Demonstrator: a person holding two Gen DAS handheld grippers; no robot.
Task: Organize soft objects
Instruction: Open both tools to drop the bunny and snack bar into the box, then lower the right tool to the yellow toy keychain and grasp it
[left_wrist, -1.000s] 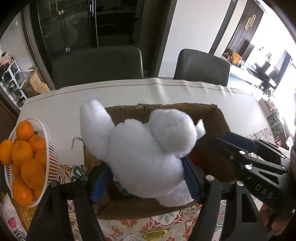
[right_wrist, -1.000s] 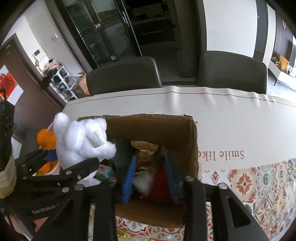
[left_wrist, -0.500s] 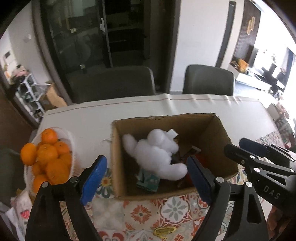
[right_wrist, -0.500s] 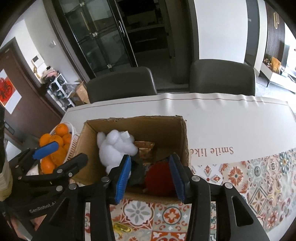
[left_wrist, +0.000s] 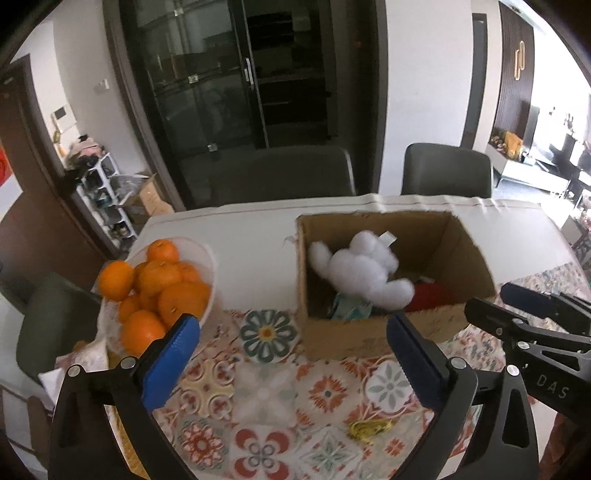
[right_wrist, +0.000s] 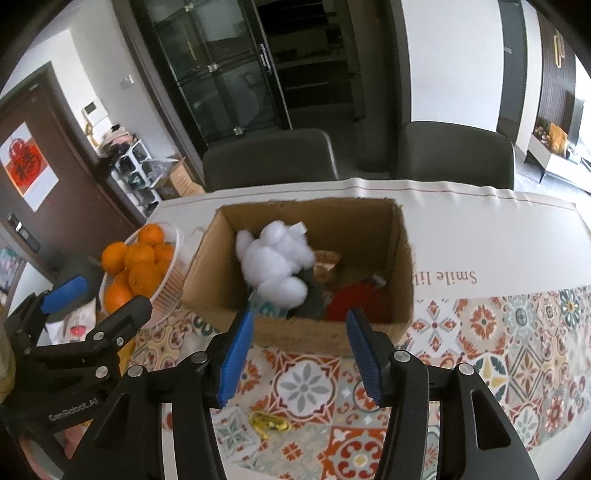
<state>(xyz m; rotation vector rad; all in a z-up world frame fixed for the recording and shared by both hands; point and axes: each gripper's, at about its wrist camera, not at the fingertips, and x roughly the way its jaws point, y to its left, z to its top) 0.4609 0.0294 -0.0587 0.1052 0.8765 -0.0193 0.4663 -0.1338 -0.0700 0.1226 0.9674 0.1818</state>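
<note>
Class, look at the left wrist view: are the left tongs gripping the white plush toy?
No. The left tongs stand open and empty, while the white plush toy lies inside the cardboard box.

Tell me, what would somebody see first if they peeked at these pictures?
Probably the fluffy white plush toy, lying inside the open cardboard box on top of other things, including something red. Next, the white basket heaped with bright oranges, standing left of the box on the table's colourful tiled cloth. Both grippers, left and right, hang open and empty before the box.
</note>
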